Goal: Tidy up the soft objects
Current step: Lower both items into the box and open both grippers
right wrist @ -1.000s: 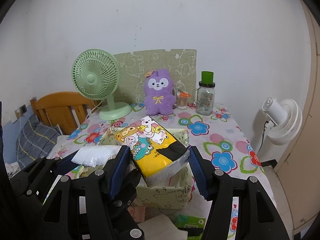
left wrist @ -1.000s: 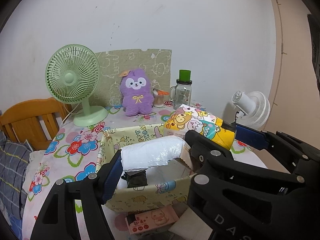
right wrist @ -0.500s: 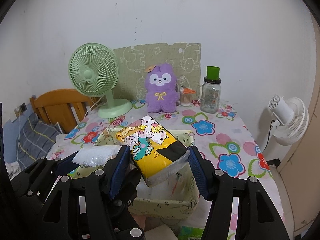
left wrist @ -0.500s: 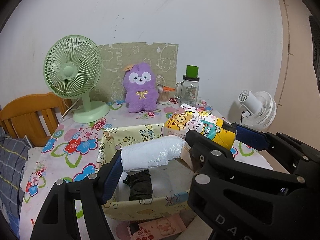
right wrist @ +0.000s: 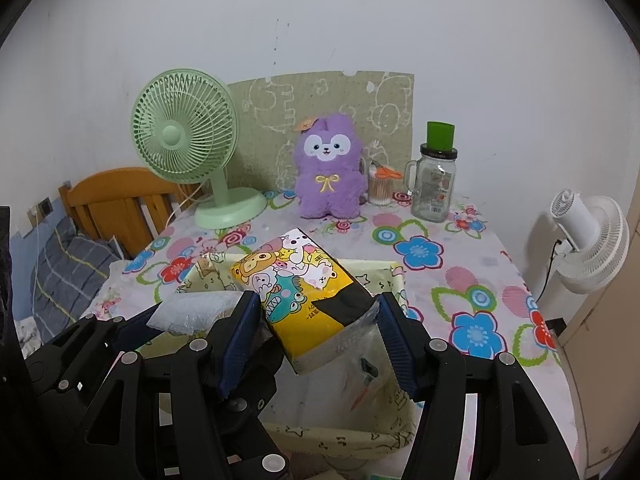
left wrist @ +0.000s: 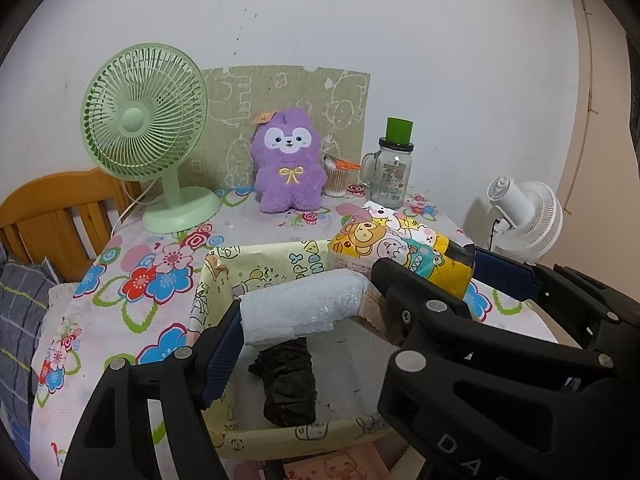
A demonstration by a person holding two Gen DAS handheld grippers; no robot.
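Floral-cloth table (left wrist: 132, 280); pale yellow cartoon-print fabric bin (left wrist: 256, 256) open at near edge. Right gripper (right wrist: 318, 322) pinches yellow cartoon tissue pack (right wrist: 304, 296) above bin. Left gripper (left wrist: 306, 310) clamps white plastic-wrapped roll (left wrist: 304, 304) over bin. Black crumpled bundle (left wrist: 288, 380) lies inside.

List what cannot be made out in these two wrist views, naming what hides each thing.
- Pink packet, left wrist view: cut off by the bottom edge and hidden behind the box wall.
- Box floor under the yellow tissue pack, right wrist view: covered by the pack and the right gripper.
- Jar label, left wrist view: too small to read.
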